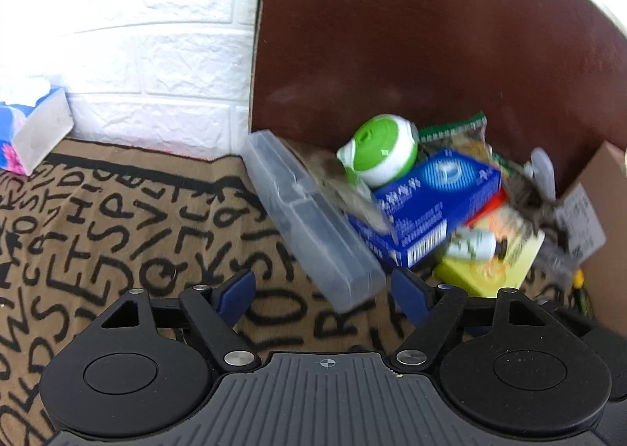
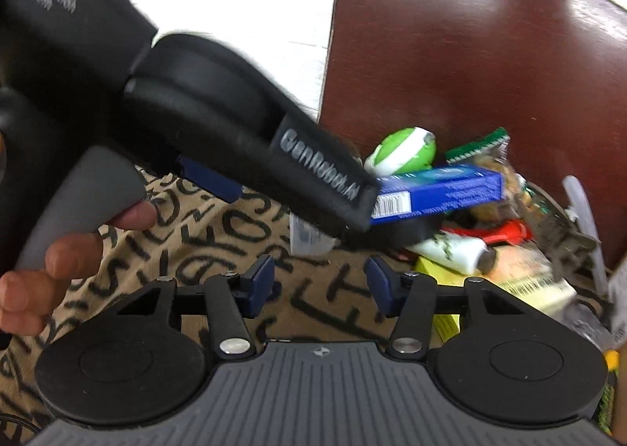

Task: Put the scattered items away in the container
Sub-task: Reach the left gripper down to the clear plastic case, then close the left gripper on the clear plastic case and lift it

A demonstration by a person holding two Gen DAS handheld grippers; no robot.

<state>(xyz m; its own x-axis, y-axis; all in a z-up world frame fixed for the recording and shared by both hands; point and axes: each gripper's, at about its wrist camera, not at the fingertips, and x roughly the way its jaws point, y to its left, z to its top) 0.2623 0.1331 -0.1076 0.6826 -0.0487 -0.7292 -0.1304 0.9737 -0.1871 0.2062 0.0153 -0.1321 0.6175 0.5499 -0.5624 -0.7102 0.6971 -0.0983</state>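
1. Our left claw (image 1: 319,289) hangs released, nothing between its blue pads — just above the near end of a clear plastic case (image 1: 309,218).
2. Our right claw (image 2: 319,283) is released too, over the lettered cloth (image 2: 219,242) on the tabletop.
3. The clutter sits piled against a brown board (image 1: 431,34): green-and-white ball (image 1: 382,150), blue box (image 1: 431,199), small white bottle (image 2: 450,250) — all touching.

A home setting is suggested: a letter-printed tablecloth (image 1: 117,218) below, a white brick-pattern wall (image 1: 149,34) upper left, a tissue pack (image 1: 31,132) at left.
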